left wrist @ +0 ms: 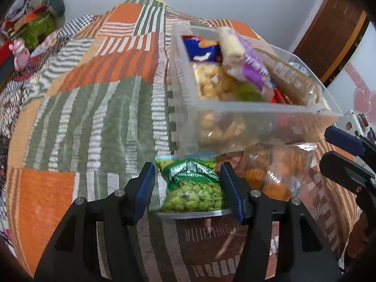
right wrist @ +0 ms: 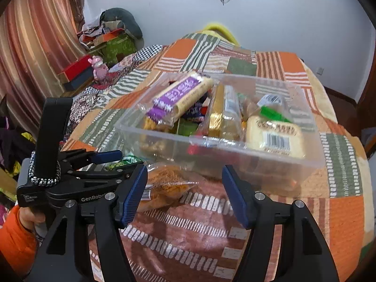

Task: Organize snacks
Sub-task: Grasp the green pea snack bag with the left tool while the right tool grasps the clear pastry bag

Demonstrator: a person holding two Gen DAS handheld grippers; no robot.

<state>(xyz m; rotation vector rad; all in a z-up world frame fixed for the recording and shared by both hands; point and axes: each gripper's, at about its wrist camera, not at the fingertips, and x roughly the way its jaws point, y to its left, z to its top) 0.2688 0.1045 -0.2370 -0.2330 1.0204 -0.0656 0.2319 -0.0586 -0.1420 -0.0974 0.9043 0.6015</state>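
Observation:
A clear plastic bin (left wrist: 258, 111) (right wrist: 235, 144) full of snack packs sits on the patchwork bedspread. A green pea bag (left wrist: 195, 185) lies in front of the bin, between the fingers of my left gripper (left wrist: 188, 188), which is open around it without clearly touching. An orange snack bag (left wrist: 277, 171) (right wrist: 164, 183) lies beside it on the bedspread. My right gripper (right wrist: 184, 192) is open and empty, just in front of the orange bag and the bin. It shows at the right edge of the left wrist view (left wrist: 347, 157). The left gripper shows in the right wrist view (right wrist: 117, 159).
The bedspread (left wrist: 94, 117) (right wrist: 340, 211) covers a bed. Clutter of boxes and a pink toy (right wrist: 98, 67) lies at the far left side. A wooden door (left wrist: 333, 35) stands at the right. A striped curtain (right wrist: 30, 47) hangs at the left.

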